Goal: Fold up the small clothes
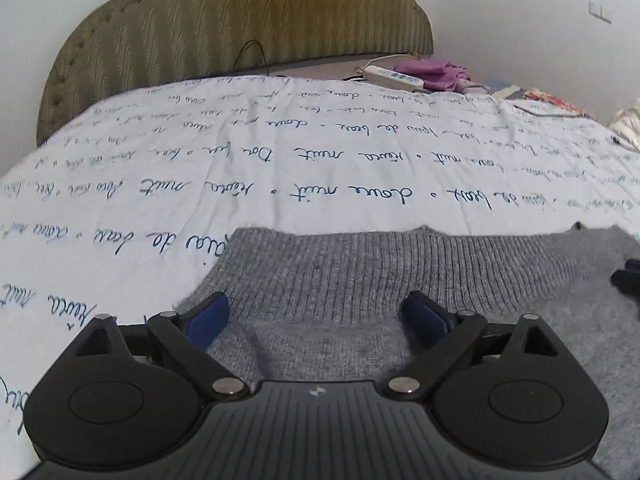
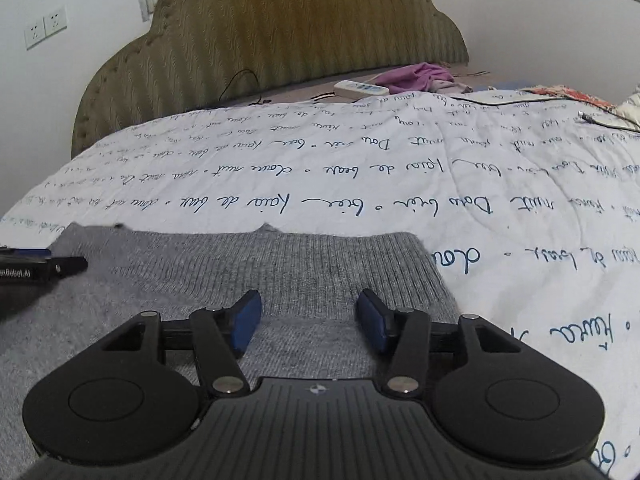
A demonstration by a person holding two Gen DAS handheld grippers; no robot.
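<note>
- Two grippers hover low over the same grey knitted sweater (image 1: 360, 272), and neither one is grasping it.
- Left gripper (image 1: 316, 316): the jaws are spread wide, the blue pads (image 1: 208, 320) stand apart with only flat knit between them, nothing is pinched.
- Right gripper (image 2: 308, 320): the jaws are also released but not so wide; its blue pads (image 2: 246, 320) hang above the cloth and do not press on it.
- Each camera catches the tip of the other gripper at the edge of its view, so the two are side by side over the garment.
- The sweater lies flat on the bed, on the white quilt (image 1: 280, 184) with blue handwriting. Its ribbed band (image 2: 304, 264) forms a straight far edge, toward the padded headboard (image 2: 280, 40).
- I judge that one fold is laid down and let go: the far edge looks neat and even. How many layers lie beneath I cannot tell.
- What is left, probably: a further fold or two to make it compact, and then smoothing.
- Far behind, near the headboard, a power strip (image 1: 392, 76) and a purple cloth (image 1: 432, 74) lie well apart from the work.
</note>
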